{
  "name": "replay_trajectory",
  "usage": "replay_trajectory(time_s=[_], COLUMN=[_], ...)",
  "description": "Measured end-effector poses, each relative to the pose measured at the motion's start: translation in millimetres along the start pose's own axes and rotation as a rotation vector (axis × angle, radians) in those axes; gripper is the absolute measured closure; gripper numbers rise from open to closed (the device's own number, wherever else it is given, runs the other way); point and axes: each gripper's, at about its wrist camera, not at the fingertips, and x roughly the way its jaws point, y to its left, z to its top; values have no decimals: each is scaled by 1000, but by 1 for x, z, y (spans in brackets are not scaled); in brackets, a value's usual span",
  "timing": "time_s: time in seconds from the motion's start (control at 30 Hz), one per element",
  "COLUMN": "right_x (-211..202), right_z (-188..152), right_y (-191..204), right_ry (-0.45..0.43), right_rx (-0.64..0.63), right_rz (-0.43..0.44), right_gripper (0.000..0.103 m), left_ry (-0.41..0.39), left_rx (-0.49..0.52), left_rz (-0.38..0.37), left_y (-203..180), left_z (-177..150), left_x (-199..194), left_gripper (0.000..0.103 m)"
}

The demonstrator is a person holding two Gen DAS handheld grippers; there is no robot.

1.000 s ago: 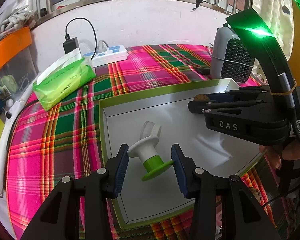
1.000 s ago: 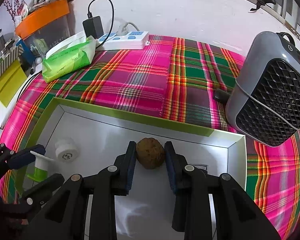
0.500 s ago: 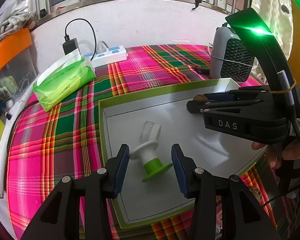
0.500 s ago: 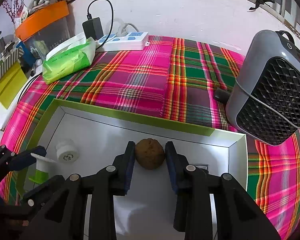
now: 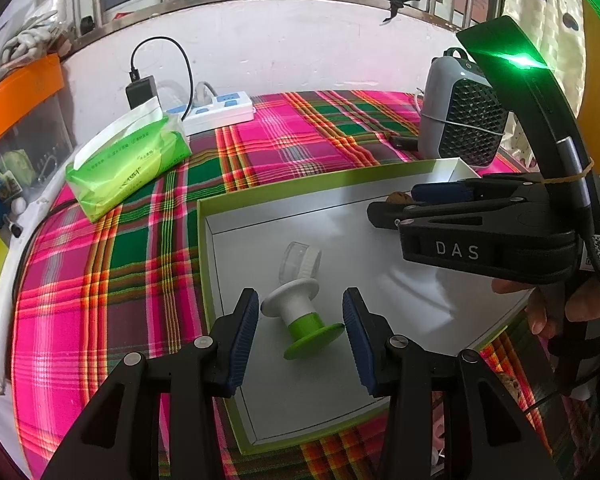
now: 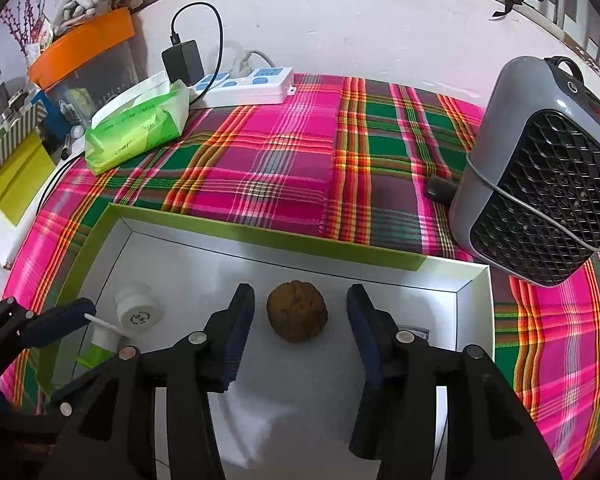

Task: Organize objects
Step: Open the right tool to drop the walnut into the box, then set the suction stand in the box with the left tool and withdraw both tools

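Round brown walnut (image 6: 297,317) lies untouched between the opening right gripper (image 6: 300,320) jaws; left gripper (image 5: 300,330) gapes around white-green spool (image 5: 300,318), walnut barely visible there.

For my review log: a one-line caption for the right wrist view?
Right tool, its jaws opening, straddles a brown walnut resting in the green-rimmed box.

brown nut (image 6: 297,317): resting in tray (image 6: 244,238) | white-green spool (image 5: 299,318): on its side | small jar (image 5: 300,261): tipped
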Motion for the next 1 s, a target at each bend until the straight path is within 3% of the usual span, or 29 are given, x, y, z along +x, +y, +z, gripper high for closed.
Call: replay_trajectory(time_s=[0.5, 1.0], right_x=[-36, -97], right_z=[-9, -46], right_y=[3, 10], right_ry=[-69, -154], right_rx=[31, 85], right_rz=[-5, 6], right_gripper=[53, 53], left_ry=[-65, -116], left_rx=[0, -41], left_rz=[-6, -10], left_y=[-1, 1], left_z=[-9, -39], left_x=[-32, -80], left_gripper=[61, 60])
